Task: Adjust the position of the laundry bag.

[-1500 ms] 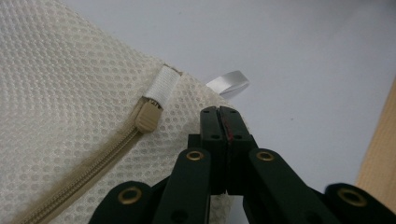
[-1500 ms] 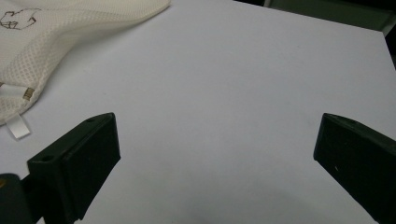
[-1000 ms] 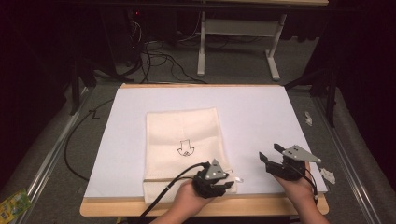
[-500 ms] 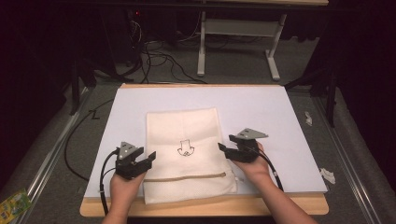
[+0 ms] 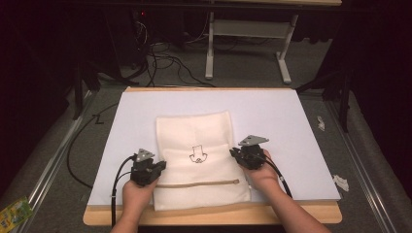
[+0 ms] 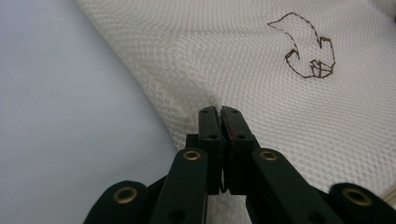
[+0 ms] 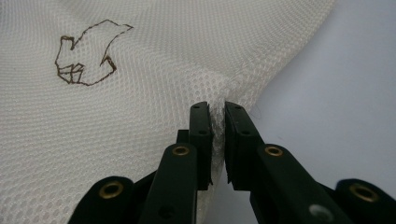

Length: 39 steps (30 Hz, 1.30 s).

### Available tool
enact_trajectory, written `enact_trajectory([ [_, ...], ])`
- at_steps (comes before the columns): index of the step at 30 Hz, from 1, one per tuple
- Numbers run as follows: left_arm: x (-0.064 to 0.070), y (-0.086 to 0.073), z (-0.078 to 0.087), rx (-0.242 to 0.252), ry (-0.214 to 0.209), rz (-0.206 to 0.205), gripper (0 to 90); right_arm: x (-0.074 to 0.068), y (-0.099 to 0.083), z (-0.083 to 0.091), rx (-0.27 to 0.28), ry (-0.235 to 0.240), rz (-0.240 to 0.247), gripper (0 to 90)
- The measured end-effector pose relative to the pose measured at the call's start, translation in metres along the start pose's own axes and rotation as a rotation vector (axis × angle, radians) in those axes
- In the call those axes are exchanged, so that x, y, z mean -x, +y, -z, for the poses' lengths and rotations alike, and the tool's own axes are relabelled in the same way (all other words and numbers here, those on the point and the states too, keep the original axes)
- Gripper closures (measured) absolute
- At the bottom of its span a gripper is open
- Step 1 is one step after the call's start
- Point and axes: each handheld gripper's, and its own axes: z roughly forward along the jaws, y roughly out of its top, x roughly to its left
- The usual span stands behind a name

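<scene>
On the counter (image 5: 291, 121) lies a white mesh bag (image 5: 194, 136), zipper (image 5: 197, 184) near the front edge. Left gripper (image 6: 219, 112) is clamped on the bag's left edge; right gripper (image 7: 217, 109) is clamped on its right edge, mesh bunched between the jaws. Paired side holds suggest a lift or fold. Bare counter surrounds the bag; the far half offers ample room.

The cream mesh bag (image 6: 280, 116) is open-weave cloth; the white sheet (image 5: 291, 121) looks smooth, matt.
</scene>
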Motion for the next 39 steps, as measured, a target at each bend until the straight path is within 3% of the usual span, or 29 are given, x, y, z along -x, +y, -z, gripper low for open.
enact_trajectory([
  [5, 0.025, 0.018, -0.028, 0.007, -0.059, -0.055, 88.3, 0.030, -0.017, 0.022, 0.013, -0.062, -0.076, 83.4],
  [9, 0.047, 0.034, -0.051, 0.013, -0.095, -0.124, 88.3, 0.054, -0.035, 0.041, 0.021, -0.121, -0.130, 83.4],
  [13, 0.064, 0.044, -0.066, 0.028, -0.101, -0.184, 88.3, 0.073, -0.049, 0.055, 0.031, -0.173, -0.156, 83.4],
  [15, 0.066, 0.047, -0.068, 0.038, -0.094, -0.195, 88.3, 0.081, -0.050, 0.055, 0.037, -0.183, -0.165, 83.4],
  [18, 0.060, 0.051, -0.068, 0.051, -0.080, -0.186, 88.3, 0.085, -0.047, 0.049, 0.048, -0.182, -0.165, 83.4],
  [22, 0.048, 0.048, -0.070, 0.028, -0.047, -0.177, 88.2, 0.080, -0.038, 0.035, 0.026, -0.169, -0.150, 83.4],
  [26, 0.047, 0.046, -0.067, 0.029, -0.034, -0.173, 87.7, 0.072, -0.036, 0.029, 0.012, -0.187, -0.102, 80.9],
  [27, 0.047, 0.045, -0.067, 0.033, -0.028, -0.173, 86.8, 0.074, -0.035, 0.029, 0.017, -0.179, -0.111, 79.9],
  [29, 0.045, 0.043, -0.065, 0.040, -0.017, -0.165, 79.0, 0.077, -0.035, 0.028, 0.025, -0.175, -0.134, 73.9],
  [31, 0.044, 0.042, -0.061, 0.065, -0.007, -0.154, 64.9, 0.080, -0.035, 0.029, 0.038, -0.177, -0.158, 64.1],
  [35, 0.040, 0.040, -0.045, 0.124, -0.015, -0.155, 50.0, 0.085, -0.033, 0.045, 0.113, -0.162, -0.222, 51.8],
  [39, 0.037, 0.035, -0.034, 0.145, -0.030, -0.143, 40.9, 0.082, -0.034, 0.068, 0.161, -0.145, -0.203, 46.0],
])
